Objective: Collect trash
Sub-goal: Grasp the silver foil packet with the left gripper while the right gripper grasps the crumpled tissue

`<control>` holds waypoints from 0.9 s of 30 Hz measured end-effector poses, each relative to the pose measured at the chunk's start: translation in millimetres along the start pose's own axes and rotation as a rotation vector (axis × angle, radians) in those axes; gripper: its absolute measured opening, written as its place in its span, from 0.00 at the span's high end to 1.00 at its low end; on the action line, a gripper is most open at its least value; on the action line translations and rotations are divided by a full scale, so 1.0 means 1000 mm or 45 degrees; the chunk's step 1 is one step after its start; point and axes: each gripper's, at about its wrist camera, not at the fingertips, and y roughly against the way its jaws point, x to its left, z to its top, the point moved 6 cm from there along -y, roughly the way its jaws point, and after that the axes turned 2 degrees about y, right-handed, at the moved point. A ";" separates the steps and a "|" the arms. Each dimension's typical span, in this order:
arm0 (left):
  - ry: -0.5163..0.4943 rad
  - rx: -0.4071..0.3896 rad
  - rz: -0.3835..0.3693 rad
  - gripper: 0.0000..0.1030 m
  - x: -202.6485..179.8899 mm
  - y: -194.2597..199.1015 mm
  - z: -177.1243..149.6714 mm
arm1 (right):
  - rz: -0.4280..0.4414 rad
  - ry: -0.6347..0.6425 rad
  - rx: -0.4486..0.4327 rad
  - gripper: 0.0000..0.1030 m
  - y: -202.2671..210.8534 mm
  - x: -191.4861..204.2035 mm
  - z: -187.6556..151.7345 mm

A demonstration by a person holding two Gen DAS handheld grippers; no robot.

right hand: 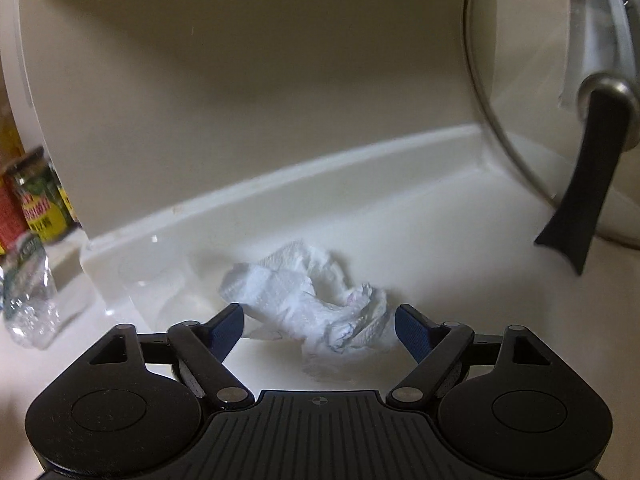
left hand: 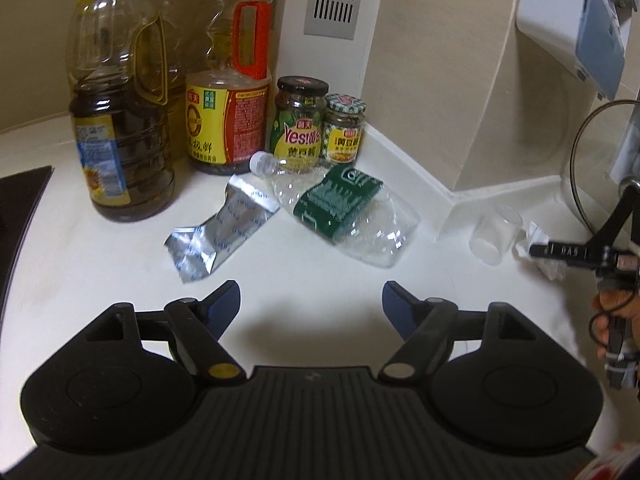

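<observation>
On the white counter [left hand: 320,264] lie a crushed clear bottle with a green label [left hand: 344,208], a silver foil wrapper [left hand: 220,236], a clear plastic cup [left hand: 496,236] on its side and a crumpled white paper towel [right hand: 312,296]. My left gripper [left hand: 311,296] is open over bare counter, short of the wrapper and bottle, with nothing between its fingers. My right gripper [right hand: 319,318] is open with the paper towel lying between its fingertips; the pads sit close to the wad without pressing it. The cup [right hand: 160,292] lies just left of the towel.
Tall oil bottles [left hand: 120,120] and two sauce jars [left hand: 298,120] crowd the back left corner behind the bottle. A glass pot lid [right hand: 520,100] with a black handle [right hand: 580,184] leans on the wall at right. A black cooktop edge [left hand: 20,208] lies at far left. A hand [left hand: 608,316] holds the right gripper.
</observation>
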 end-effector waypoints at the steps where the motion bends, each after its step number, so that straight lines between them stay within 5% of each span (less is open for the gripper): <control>1: -0.001 -0.003 -0.003 0.26 0.000 -0.004 0.002 | -0.005 0.001 0.006 0.37 -0.002 0.001 -0.002; 2: 0.005 -0.003 -0.011 0.26 0.000 -0.008 0.004 | -0.008 0.013 0.011 0.55 -0.004 0.002 -0.004; 7: 0.013 -0.015 -0.013 0.25 0.005 -0.026 0.012 | -0.014 0.077 0.006 0.75 0.004 0.009 -0.015; 15: -0.243 0.024 0.133 0.24 0.049 -0.067 0.038 | 0.017 0.077 -0.003 0.76 0.052 0.021 -0.035; 21: -0.351 0.161 0.051 0.29 0.069 -0.114 0.041 | 0.026 0.071 0.007 0.76 0.074 0.038 -0.047; 23: -0.355 0.196 0.033 0.45 0.073 -0.126 0.041 | 0.030 0.065 0.005 0.76 0.080 0.043 -0.050; 27: -0.352 0.233 -0.008 0.50 0.076 -0.135 0.040 | 0.032 0.059 -0.003 0.76 0.086 0.052 -0.052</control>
